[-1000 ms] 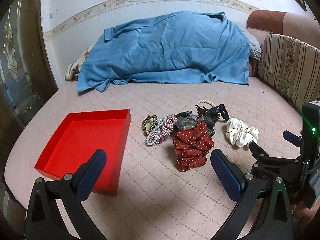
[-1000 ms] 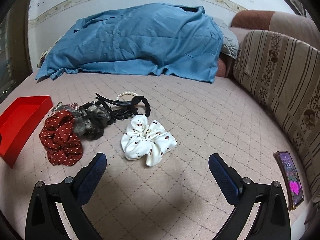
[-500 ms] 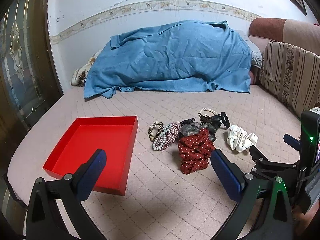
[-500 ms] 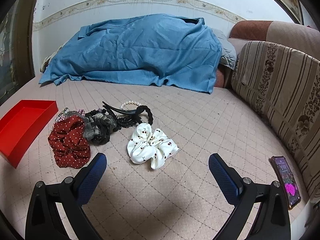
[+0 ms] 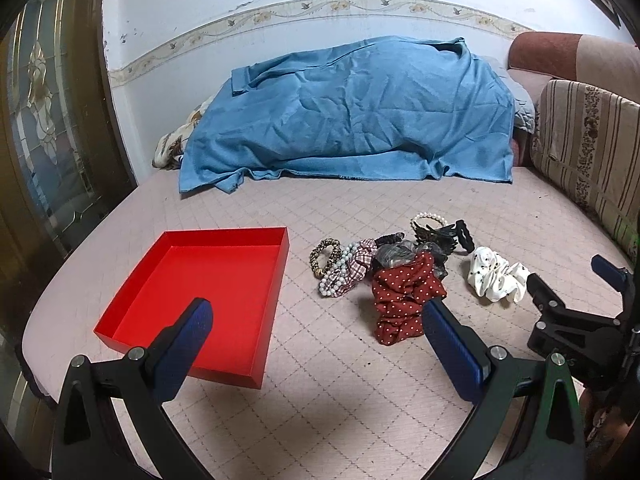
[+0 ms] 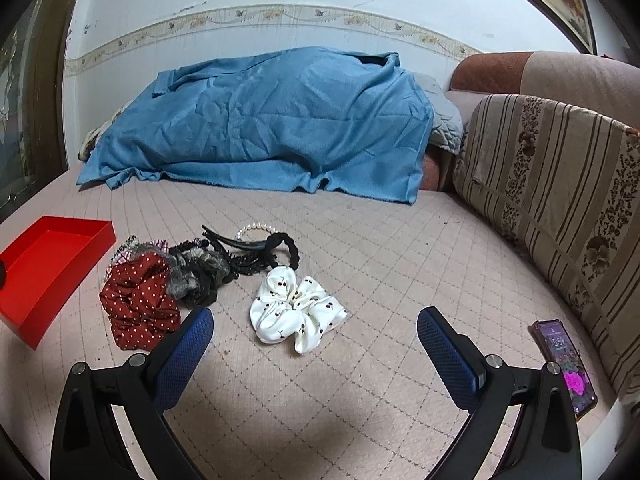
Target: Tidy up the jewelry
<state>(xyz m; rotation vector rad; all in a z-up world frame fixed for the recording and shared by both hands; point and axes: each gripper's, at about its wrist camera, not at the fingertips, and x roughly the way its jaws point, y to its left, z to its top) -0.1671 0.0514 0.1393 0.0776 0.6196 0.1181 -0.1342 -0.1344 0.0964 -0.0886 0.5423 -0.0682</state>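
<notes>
1. Left claw [image 5: 316, 322] spread wide, nothing between its blue pads, touching nothing; it hangs above the quilted pink bed [image 5: 340, 392], aimed forward and slightly down.
2. Right claw [image 6: 314, 330] also spread wide and empty, held above the bed; in the left wrist view its black frame [image 5: 576, 320] shows just right of the left claw.
3. Red tray [image 5: 208, 292] lies on the bed left of the red polka-dot scrunchie [image 5: 404, 300], empty, apart from the pile.
4. Red polka-dot scrunchie is the nearest piece of the pile, ahead of the left claw's right finger.
5. White cherry-print scrunchie [image 6: 296, 312] lies right of the red scrunchie, apart from it, ahead of the right claw.
6. Behind the red scrunchie: grey-black scrunchies [image 6: 200, 276], plaid scrunchie [image 5: 358, 266], bead bracelet [image 5: 340, 276], leopard hair tie [image 5: 324, 256], all bunched together.
7. Farther back: black claw clip [image 6: 244, 248], black hair tie [image 6: 288, 248], pearl bracelet [image 5: 430, 218].
8. Phone [image 6: 564, 364], screen lit, far right of the red scrunchie by the striped sofa cushion [image 6: 560, 200].
9. Blue blanket [image 5: 352, 116] heaped at the wall.
</notes>
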